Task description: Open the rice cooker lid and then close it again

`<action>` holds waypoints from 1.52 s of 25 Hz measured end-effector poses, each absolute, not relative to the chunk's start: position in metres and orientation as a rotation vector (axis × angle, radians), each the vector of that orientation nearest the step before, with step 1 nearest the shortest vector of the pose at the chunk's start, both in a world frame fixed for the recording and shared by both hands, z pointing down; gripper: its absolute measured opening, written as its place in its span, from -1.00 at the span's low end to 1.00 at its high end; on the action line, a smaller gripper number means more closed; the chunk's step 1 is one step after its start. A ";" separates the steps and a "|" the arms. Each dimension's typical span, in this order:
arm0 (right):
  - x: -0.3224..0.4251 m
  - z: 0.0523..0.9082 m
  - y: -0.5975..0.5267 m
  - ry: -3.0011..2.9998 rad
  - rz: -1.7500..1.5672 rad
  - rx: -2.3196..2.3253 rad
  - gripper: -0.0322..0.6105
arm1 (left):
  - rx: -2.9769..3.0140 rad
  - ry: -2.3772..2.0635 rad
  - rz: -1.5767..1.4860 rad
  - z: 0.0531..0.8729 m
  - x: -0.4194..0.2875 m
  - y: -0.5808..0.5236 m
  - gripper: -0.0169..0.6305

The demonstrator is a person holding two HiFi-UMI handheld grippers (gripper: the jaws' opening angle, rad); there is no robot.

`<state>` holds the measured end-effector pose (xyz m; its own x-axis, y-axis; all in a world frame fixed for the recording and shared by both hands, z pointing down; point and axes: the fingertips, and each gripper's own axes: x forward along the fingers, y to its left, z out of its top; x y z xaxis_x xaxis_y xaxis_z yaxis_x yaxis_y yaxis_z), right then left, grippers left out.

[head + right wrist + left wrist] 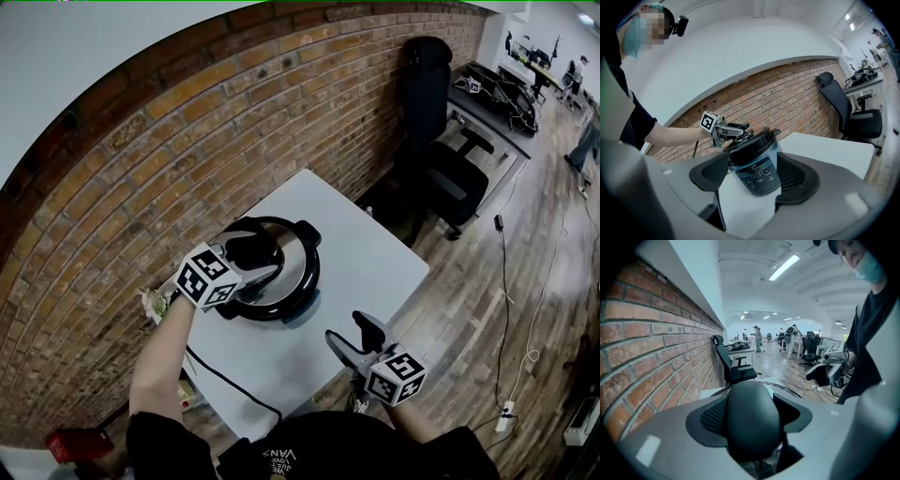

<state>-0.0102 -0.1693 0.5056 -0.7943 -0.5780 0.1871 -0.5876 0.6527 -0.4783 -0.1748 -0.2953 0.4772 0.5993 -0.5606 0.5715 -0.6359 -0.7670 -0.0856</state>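
A brick wall stands behind the rice cooker, which sits on a white table. Its lid is down. The left gripper is on top of the cooker, jaws wide apart around the black lid handle. The right gripper hangs in front of the cooker, jaws apart, holding nothing.

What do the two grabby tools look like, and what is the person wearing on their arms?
The left tool and right tool each have grey jaws with black textured pads and a white cube carrying black square markers. The person wears a black short-sleeved T-shirt, so no sleeves reach the forearms.
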 end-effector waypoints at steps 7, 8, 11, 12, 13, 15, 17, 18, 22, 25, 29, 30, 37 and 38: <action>-0.001 0.514 -0.170 -2.796 0.833 1.040 0.07 | 2.817 -0.759 0.943 0.478 -0.172 -0.291 -0.01; 0.001 0.516 -0.170 -2.790 0.835 1.046 0.07 | 2.833 -0.720 0.946 0.478 -0.172 -0.291 -0.01; 0.002 0.518 -0.169 -2.777 0.839 1.061 0.07 | 2.876 -0.619 0.952 0.477 -0.171 -0.290 -0.01; 0.002 0.518 -0.168 -2.772 0.840 1.066 0.07 | 2.891 -0.582 0.959 0.477 -0.170 -0.289 -0.01; 0.002 0.519 -0.168 -2.768 0.840 1.071 0.07 | 2.905 -0.545 0.968 0.477 -0.169 -0.288 -0.01; 0.002 0.519 -0.168 -2.761 0.840 1.082 0.07 | 2.927 -0.475 0.983 0.478 -0.168 -0.286 -0.02; 0.003 0.520 -0.169 -2.754 0.837 1.092 0.07 | 2.941 -0.412 0.987 0.478 -0.168 -0.285 -0.02; 0.003 0.520 -0.169 -2.750 0.835 1.097 0.07 | 2.942 -0.392 0.979 0.477 -0.169 -0.285 -0.02; 0.006 0.522 -0.168 -2.732 0.828 1.125 0.07 | 2.934 -0.382 0.917 0.472 -0.168 -0.286 -0.02; 0.006 0.521 -0.168 -2.729 0.827 1.134 0.07 | 2.938 -0.407 0.923 0.471 -0.169 -0.286 -0.03; 0.005 0.518 -0.167 -2.736 0.828 1.144 0.07 | 2.944 -0.429 0.944 0.470 -0.169 -0.285 -0.04; 0.005 0.517 -0.167 -2.738 0.827 1.145 0.07 | 2.948 -0.433 0.948 0.470 -0.169 -0.284 -0.04; 0.009 0.510 -0.166 -2.761 0.818 1.147 0.07 | 2.963 -0.513 0.880 0.451 -0.171 -0.284 -0.05; 0.009 0.508 -0.166 -2.767 0.816 1.144 0.07 | 2.969 -0.537 0.856 0.445 -0.172 -0.284 -0.05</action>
<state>0.0095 -0.1662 0.5082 -0.7276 -0.6470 0.2280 -0.6672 0.5901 -0.4545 -0.1724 -0.2836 0.4450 0.7922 -0.3229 0.5179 -0.3258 -0.9413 -0.0885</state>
